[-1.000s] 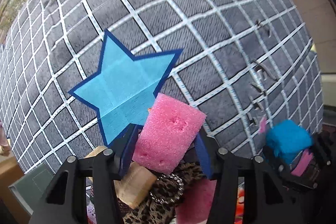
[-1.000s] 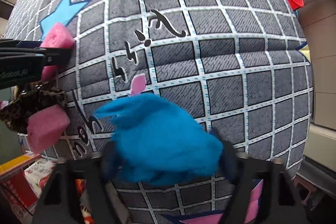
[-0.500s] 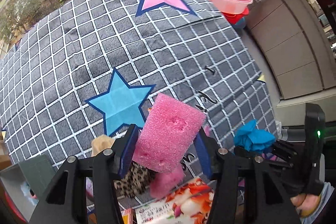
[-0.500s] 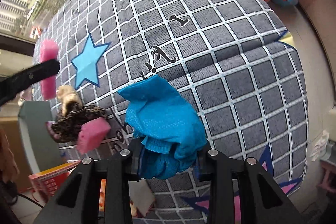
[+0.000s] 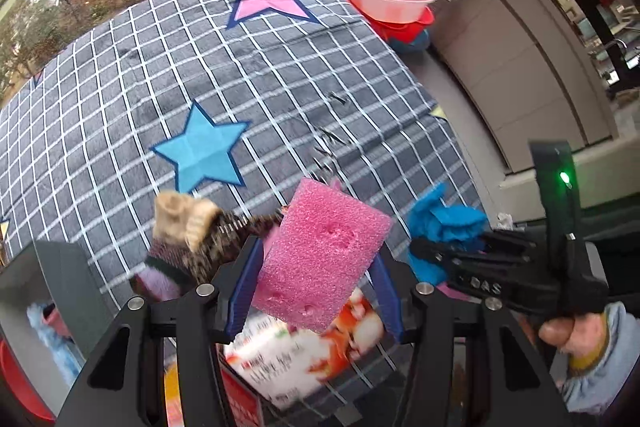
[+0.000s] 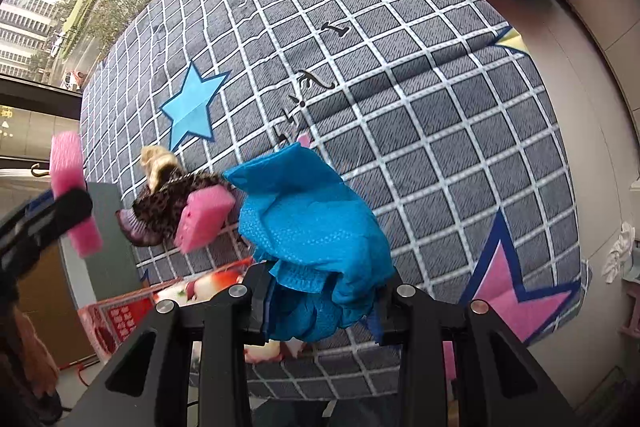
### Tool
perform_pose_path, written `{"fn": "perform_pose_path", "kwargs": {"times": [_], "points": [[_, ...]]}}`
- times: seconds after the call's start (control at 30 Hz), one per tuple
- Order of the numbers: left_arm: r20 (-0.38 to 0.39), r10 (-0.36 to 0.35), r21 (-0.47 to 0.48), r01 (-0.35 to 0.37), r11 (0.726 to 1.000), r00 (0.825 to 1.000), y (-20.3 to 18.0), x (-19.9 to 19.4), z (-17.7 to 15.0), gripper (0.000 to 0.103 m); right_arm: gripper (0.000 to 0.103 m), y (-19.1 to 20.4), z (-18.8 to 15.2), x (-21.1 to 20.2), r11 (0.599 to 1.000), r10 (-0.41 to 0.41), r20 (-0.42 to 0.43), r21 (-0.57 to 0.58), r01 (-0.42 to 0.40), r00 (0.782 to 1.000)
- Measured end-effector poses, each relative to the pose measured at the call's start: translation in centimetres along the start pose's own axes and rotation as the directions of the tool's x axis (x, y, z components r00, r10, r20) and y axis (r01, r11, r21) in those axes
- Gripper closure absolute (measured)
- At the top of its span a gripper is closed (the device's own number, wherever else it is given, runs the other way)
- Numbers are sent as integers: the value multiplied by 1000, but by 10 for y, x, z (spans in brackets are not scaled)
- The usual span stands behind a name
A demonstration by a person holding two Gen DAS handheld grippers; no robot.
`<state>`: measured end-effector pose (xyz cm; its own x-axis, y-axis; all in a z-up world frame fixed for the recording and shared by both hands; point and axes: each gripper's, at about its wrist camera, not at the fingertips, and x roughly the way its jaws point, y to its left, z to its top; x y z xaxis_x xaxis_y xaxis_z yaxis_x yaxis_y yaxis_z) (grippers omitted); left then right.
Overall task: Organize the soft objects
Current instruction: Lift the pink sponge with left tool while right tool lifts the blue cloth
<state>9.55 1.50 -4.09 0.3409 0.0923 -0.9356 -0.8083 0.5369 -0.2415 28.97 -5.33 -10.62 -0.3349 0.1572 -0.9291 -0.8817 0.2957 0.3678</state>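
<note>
My left gripper [image 5: 316, 267] has its jaws closed on a pink foam block [image 5: 322, 255], whose long axis tilts up and away from me, leaning a little to the right. My right gripper [image 6: 320, 299] has its jaws clamped on a crumpled blue cloth [image 6: 312, 227] that billows up ahead of them. Both loads hang in the air above the near edge of the checked star blanket [image 6: 420, 87], neither touching it.

The relation that counts, I judge, is the grey bin [image 5: 60, 283] low and to the left of my left jaws, with something blue already inside. My left hand is much the nearer one; the right is well off to its right. A second pink foam piece [image 6: 204, 219] and a leopard-print plush [image 6: 168, 203] still lie on the blanket, just ahead and left of my right jaws.

Both grippers point forward over the blanket, tipped slightly downward.
</note>
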Motion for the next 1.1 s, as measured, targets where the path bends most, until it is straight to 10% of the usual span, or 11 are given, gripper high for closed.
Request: {"fn": "perform_pose_path", "kwargs": {"times": [0.57,1.1], "points": [[22,-22,103,20,994,1000,-36,-48,-105,46,68,53,-79,-10,997,9,-60,-82,-14,998],[163,47,-97,-31,995,986,29,-110,-148,46,68,152,-109,-41,955,42,-5,-293,-42,999]]}}
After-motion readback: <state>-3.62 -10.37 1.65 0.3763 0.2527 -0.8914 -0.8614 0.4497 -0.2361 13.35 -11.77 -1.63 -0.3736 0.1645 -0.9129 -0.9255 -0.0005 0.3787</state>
